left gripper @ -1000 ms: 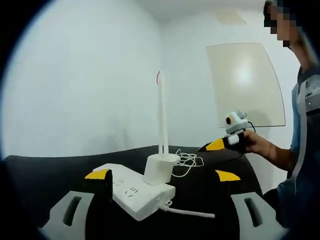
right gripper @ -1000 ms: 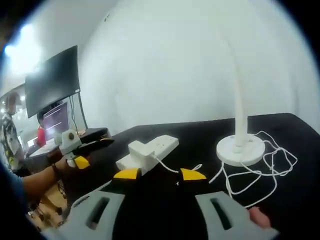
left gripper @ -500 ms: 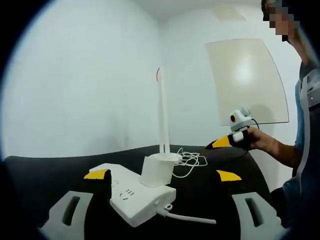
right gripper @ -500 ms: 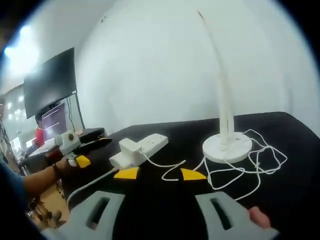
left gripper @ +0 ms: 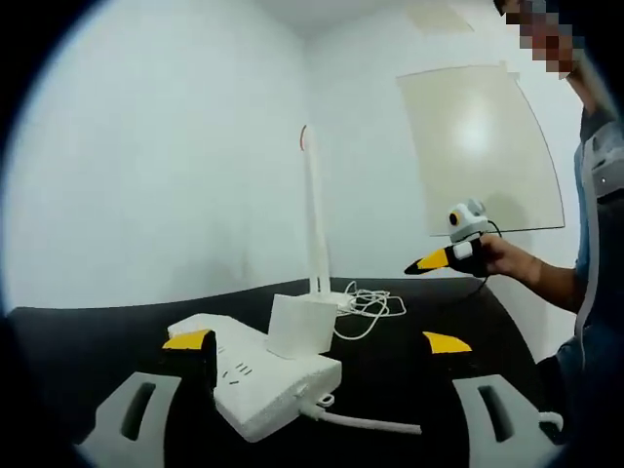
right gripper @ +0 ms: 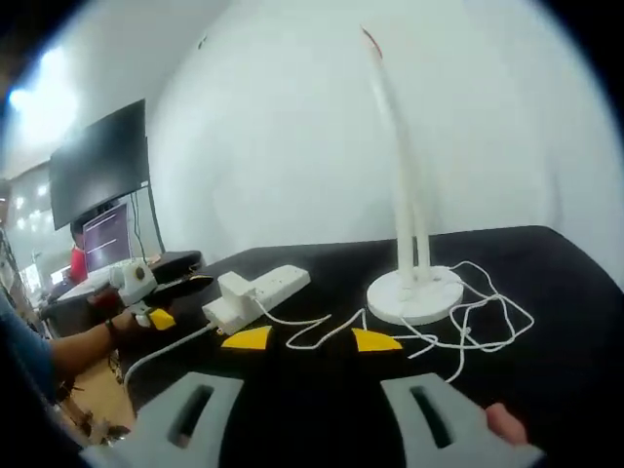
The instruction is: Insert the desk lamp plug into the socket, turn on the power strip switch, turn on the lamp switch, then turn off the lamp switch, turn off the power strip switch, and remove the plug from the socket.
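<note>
A white power strip (left gripper: 255, 382) lies on the black table, with a white block-shaped plug (left gripper: 300, 326) standing on its top. Behind it rises the thin white desk lamp (left gripper: 314, 214), its loose cord (left gripper: 371, 310) coiled beside the base. My left gripper (left gripper: 317, 343) is open, its jaws on either side of the strip's near end. A hand holds my right gripper (left gripper: 441, 259) in the air above the table's far right. In the right gripper view, my right gripper (right gripper: 311, 339) is open, short of the lamp (right gripper: 400, 195), cord (right gripper: 473, 322) and strip (right gripper: 261, 291). My left gripper (right gripper: 146, 297) is at the left.
The strip's own thick cable (left gripper: 366, 422) trails off its near end toward the table's front. A pale panel (left gripper: 478, 156) hangs on the white wall. A dark monitor (right gripper: 102, 161) and a desk stand beyond the table's left end. The black tabletop (right gripper: 546, 283) drops off on the right.
My right gripper has risen and drawn back, so the lamp and strip look smaller and further left in its view. The left gripper has barely moved. The strip and plug stay put.
</note>
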